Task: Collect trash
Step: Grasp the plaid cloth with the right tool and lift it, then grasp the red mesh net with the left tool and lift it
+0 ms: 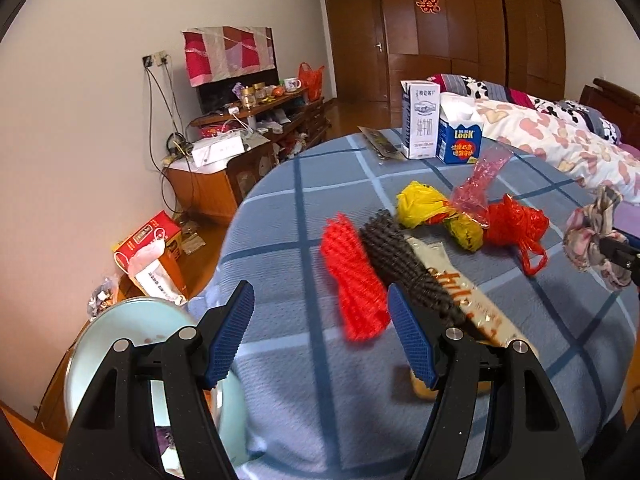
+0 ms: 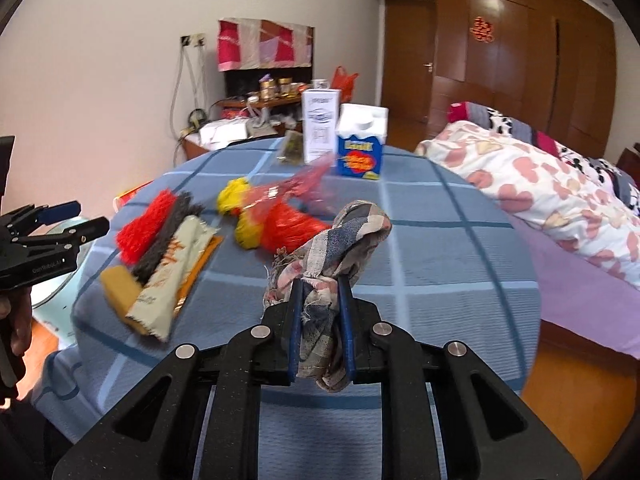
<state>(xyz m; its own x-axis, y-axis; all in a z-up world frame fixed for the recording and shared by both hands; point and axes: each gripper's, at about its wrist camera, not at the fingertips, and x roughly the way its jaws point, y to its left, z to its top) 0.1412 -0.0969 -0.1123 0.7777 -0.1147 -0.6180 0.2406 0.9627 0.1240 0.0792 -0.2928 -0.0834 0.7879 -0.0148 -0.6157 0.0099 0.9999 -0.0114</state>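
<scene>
My right gripper [image 2: 322, 288] is shut on a crumpled plaid cloth rag [image 2: 340, 232], held above the blue checked table [image 2: 440, 260]; the same rag [image 1: 592, 236] shows at the right edge of the left wrist view. My left gripper [image 1: 320, 300] hangs open and empty over the table's near left edge. Ahead of it lie a red foam net [image 1: 354, 276], a dark foam net [image 1: 404, 256], a beige snack wrapper [image 1: 476, 300], a yellow bag [image 1: 424, 204], a red bag [image 1: 516, 224] and a pink wrapper [image 1: 480, 184]. The left gripper [image 2: 60, 224] appears far left in the right wrist view.
Two cartons [image 1: 420, 120] [image 1: 458, 136] and a flat dark packet [image 1: 384, 144] stand at the table's far side. A pale bin [image 1: 120, 340] sits below the table's left edge, a red box [image 1: 152, 256] on the floor. A bed [image 2: 540, 184] lies right, a cluttered cabinet [image 1: 240, 140] behind.
</scene>
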